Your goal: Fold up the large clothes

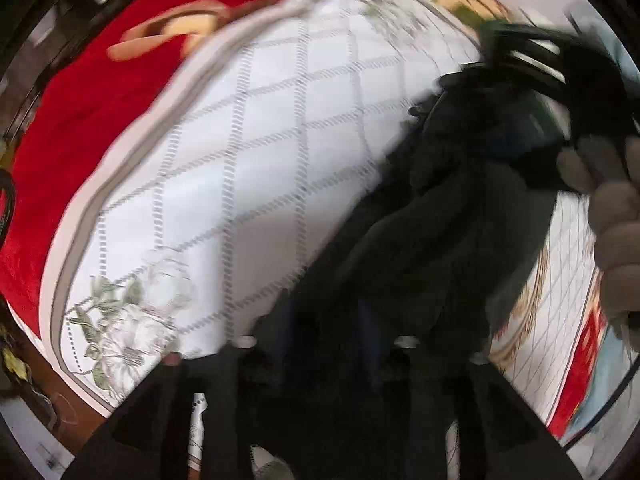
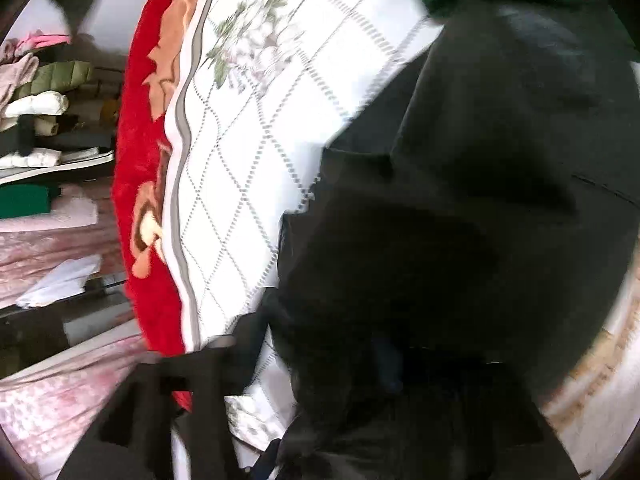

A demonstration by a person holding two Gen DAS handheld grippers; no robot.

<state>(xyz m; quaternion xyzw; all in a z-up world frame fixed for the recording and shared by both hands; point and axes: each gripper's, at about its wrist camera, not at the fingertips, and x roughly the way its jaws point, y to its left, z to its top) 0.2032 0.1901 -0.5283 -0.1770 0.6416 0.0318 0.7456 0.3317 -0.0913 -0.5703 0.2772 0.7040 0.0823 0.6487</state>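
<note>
over white quilt (image 1: 260, 152), both tongs (blurred) in black garment (image 2: 460, 220)

A bedroom in a home. A bed wears a white quilted cover (image 2: 248, 128) over a red plush blanket (image 2: 140, 160). Folded clothes (image 2: 40, 92) stack on shelves at far left.
</note>
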